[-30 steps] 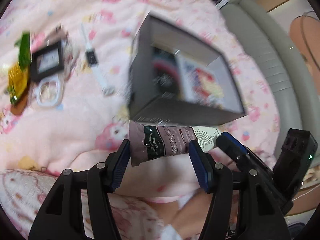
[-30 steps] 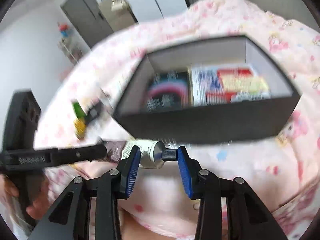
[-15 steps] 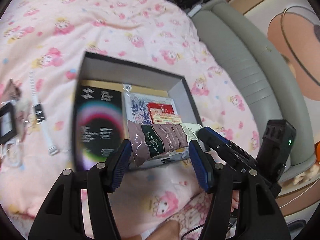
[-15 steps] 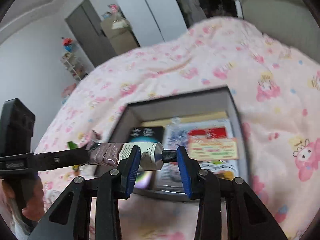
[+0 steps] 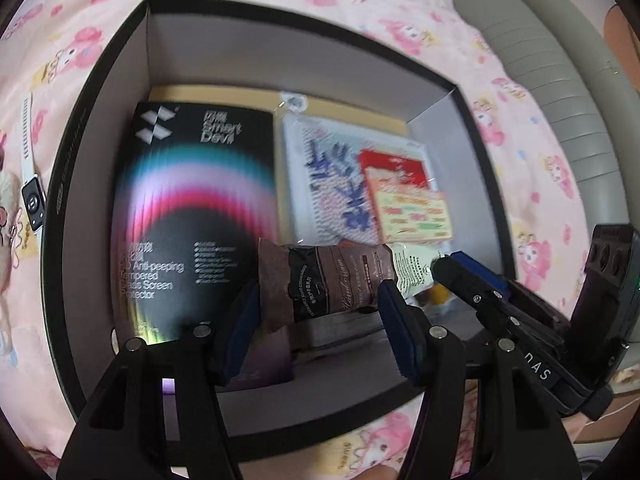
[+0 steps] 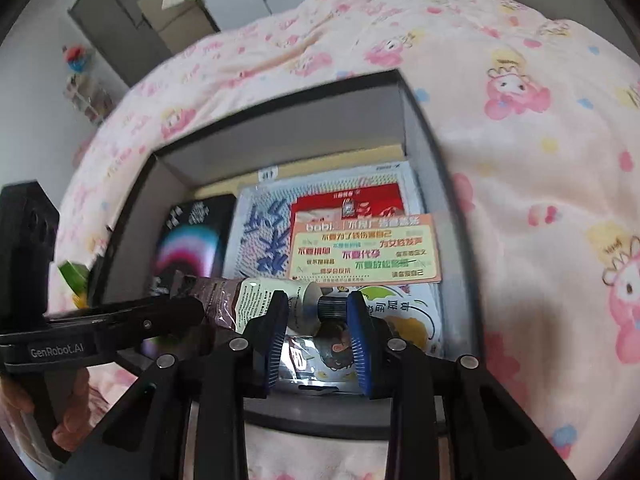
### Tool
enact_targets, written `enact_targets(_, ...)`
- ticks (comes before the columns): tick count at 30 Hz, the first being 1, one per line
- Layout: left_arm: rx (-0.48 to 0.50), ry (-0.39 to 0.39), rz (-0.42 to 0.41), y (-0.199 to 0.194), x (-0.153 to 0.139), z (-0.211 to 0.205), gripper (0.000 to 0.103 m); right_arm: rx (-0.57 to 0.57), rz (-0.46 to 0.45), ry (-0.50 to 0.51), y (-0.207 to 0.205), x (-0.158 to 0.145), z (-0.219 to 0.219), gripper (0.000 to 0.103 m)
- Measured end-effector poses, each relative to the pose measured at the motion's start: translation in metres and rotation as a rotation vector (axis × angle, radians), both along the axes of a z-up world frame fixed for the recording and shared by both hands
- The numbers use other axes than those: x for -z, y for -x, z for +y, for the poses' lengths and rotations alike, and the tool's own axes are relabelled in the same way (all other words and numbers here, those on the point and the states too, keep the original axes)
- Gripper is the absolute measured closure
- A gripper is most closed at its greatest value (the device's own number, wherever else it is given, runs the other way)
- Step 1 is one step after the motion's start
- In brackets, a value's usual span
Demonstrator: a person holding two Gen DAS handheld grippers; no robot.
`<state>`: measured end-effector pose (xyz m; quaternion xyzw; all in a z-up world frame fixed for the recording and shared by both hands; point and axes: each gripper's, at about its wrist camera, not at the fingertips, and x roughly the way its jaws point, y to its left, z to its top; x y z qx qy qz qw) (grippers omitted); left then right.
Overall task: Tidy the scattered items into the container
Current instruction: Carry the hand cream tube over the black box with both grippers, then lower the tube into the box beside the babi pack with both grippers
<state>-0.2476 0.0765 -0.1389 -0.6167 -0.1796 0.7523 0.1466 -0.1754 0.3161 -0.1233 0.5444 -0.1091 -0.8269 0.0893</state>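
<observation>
A brown and white hand cream tube (image 5: 332, 280) hangs level inside the open dark box (image 5: 100, 92), just above its contents. My left gripper (image 5: 320, 316) is shut on the tube's brown crimped end. My right gripper (image 6: 318, 312) is shut on its cap end (image 6: 332, 308), and the tube (image 6: 240, 300) runs left from there. In the box (image 6: 424, 128) lie a black screen-protector pack (image 5: 192, 208), a blue-and-white packet (image 5: 332, 176), a yellow card (image 6: 364, 252) and a cartoon sachet (image 6: 404, 316).
The box sits on a pink cartoon-print blanket (image 6: 520, 160). A white smartwatch (image 5: 30, 184) lies on the blanket left of the box. A green item (image 6: 74, 276) shows past the box's left wall. A grey sofa (image 5: 560, 80) stands beyond the blanket.
Both grippers have carried the tube from in front of the box over its near wall and down inside, close above the packs. Both grips are unchanged.
</observation>
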Motion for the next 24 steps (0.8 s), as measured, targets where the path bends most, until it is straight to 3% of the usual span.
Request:
enact_targets(8, 0.033, 0.045, -0.001, -0.003, 0.003, 0.004, 0.043, -0.017, 0.004, -0.019, -0.002, 0.003, -0.001, 0.076)
enact_targets(15, -0.043, 0.025, 0.082, -0.012, -0.014, -0.008, 0.043, 0.017, 0.186, -0.033, -0.016, -0.028, 0.003, 0.076)
enact_targets(21, -0.066, 0.038, 0.053, -0.007, -0.004, 0.005, 0.05, -0.032, 0.151, -0.106, -0.015, -0.018, -0.012, 0.076)
enact_targets(24, -0.008, -0.002, 0.063, -0.008, -0.005, 0.022, 0.051, 0.034, 0.145, -0.047, -0.015, -0.019, -0.003, 0.076)
